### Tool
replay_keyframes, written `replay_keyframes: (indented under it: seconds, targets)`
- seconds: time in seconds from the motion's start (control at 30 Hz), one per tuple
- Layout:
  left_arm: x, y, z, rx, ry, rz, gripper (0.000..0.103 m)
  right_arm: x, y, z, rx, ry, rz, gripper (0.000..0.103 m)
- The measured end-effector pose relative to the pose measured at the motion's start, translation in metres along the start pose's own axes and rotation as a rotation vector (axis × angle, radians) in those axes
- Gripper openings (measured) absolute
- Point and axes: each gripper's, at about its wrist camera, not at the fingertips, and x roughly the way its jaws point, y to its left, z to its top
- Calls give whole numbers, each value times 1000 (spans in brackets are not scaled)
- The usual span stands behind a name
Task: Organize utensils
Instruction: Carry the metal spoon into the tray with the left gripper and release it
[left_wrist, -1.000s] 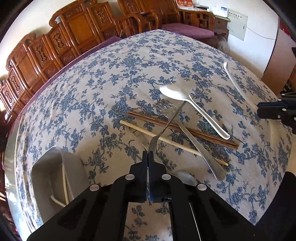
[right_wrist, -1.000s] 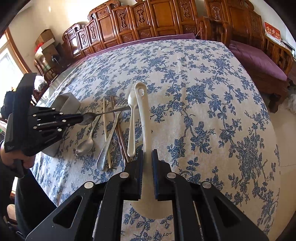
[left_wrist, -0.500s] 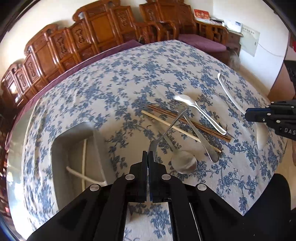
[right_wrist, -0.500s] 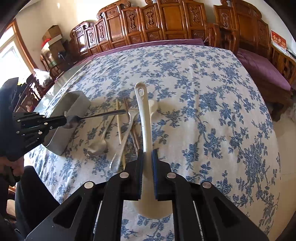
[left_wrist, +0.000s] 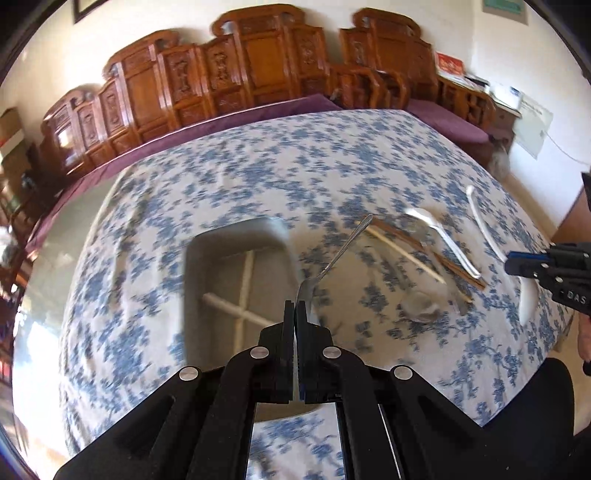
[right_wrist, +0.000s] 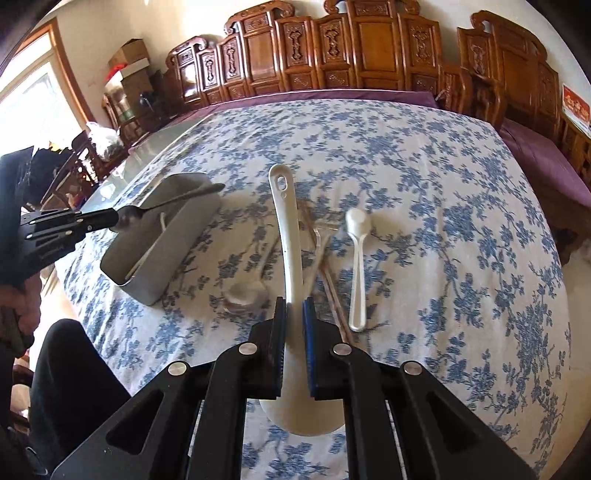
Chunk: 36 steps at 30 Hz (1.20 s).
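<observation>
A metal spoon (left_wrist: 334, 258) is clamped by its bowl in the left gripper (left_wrist: 295, 308), above the grey bin (right_wrist: 162, 236). The handle should be tipped downward before release. A white rice paddle (right_wrist: 290, 236) is pinched in the right gripper (right_wrist: 293, 306).

Left gripper (left_wrist: 295, 308), jaws clamped on a metal spoon (left_wrist: 334, 258), hangs above the grey tray (left_wrist: 192, 266).

Two grippers: left (left_wrist: 295, 308), right (right_wrist: 293, 308). One grey bin (right_wrist: 184, 236). One white paddle (right_wrist: 286, 229). Three spoons: one held over the bin (right_wrist: 129, 218), one white at centre right (right_wrist: 357, 258), one metal at lower centre (right_wrist: 243, 293). One fork (right_wrist: 317, 251).
</observation>
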Motion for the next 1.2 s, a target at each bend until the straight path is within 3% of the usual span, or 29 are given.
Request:
replay_keyframes:
  seconds: [0.33, 0.67, 0.93, 1.2]
  targets:
    - [6, 59, -18, -118, 22, 122, 0, 22, 41, 12, -35, 4, 40, 11]
    - [30, 71, -24, -148, 68, 186, 0, 35, 78, 29, -41, -6, 88, 11]
    - [45, 51, -20, -100, 93, 172, 0, 36, 87, 36, -37, -10, 94, 11]
    - [51, 42, -24, -89, 110, 105, 0, 38, 90, 39, -38, -8, 99, 11]
